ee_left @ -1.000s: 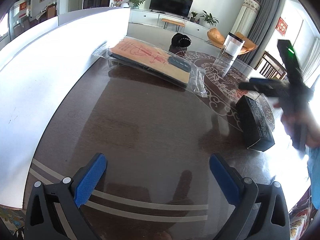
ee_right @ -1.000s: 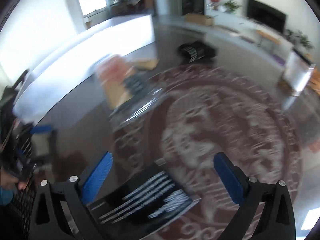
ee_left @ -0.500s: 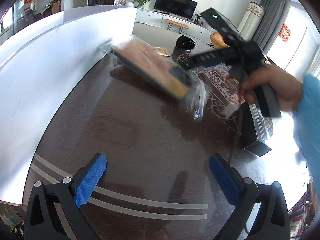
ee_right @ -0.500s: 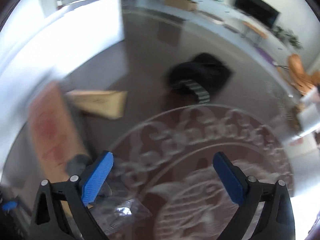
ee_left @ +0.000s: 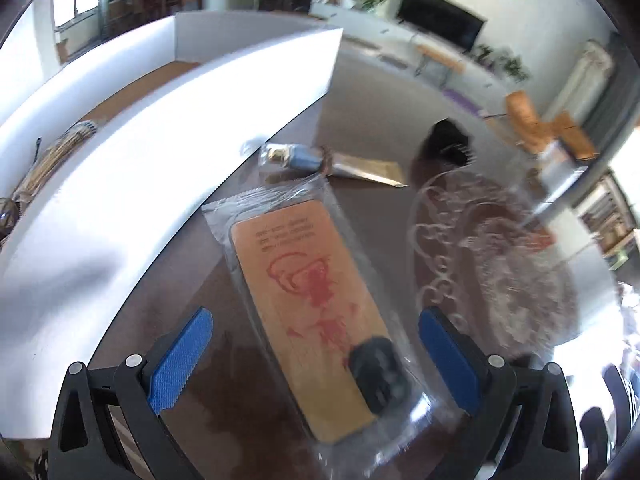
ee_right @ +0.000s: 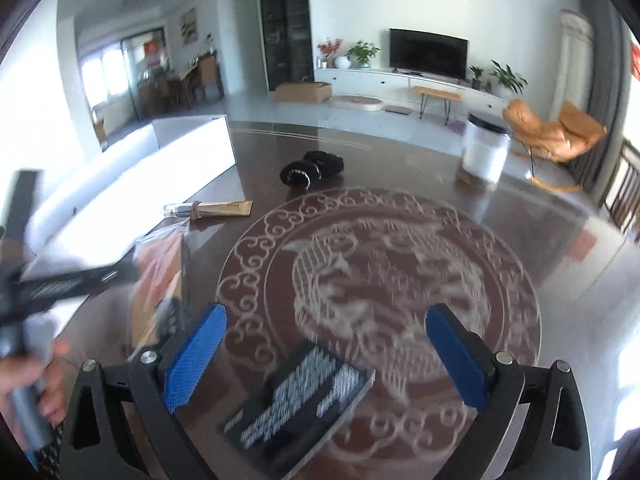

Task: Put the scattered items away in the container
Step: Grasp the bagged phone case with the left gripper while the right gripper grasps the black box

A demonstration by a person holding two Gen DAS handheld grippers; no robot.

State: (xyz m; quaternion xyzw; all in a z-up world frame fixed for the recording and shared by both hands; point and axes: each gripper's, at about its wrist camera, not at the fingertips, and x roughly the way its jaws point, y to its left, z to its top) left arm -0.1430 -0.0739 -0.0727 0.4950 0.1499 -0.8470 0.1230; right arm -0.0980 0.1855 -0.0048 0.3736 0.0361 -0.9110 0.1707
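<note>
Dark glossy tabletop [ee_right: 400, 168] with a pale round dragon inlay [ee_right: 380, 280], in a living room with a television [ee_right: 428, 51] and an orange chair [ee_right: 556, 132]. Left tongs [ee_left: 316, 354] stand wide over a plastic-wrapped orange card [ee_left: 308, 304], which lies flat beside the white container [ee_left: 140, 184]. Right tongs [ee_right: 326, 354] stand wide above a black box [ee_right: 296, 404]. Beyond lie a tube [ee_right: 218, 209], a black bundle [ee_right: 312, 168] and a clear jar [ee_right: 485, 152]. The container's contents are largely hidden; motion blur obscures the box's printing.
</note>
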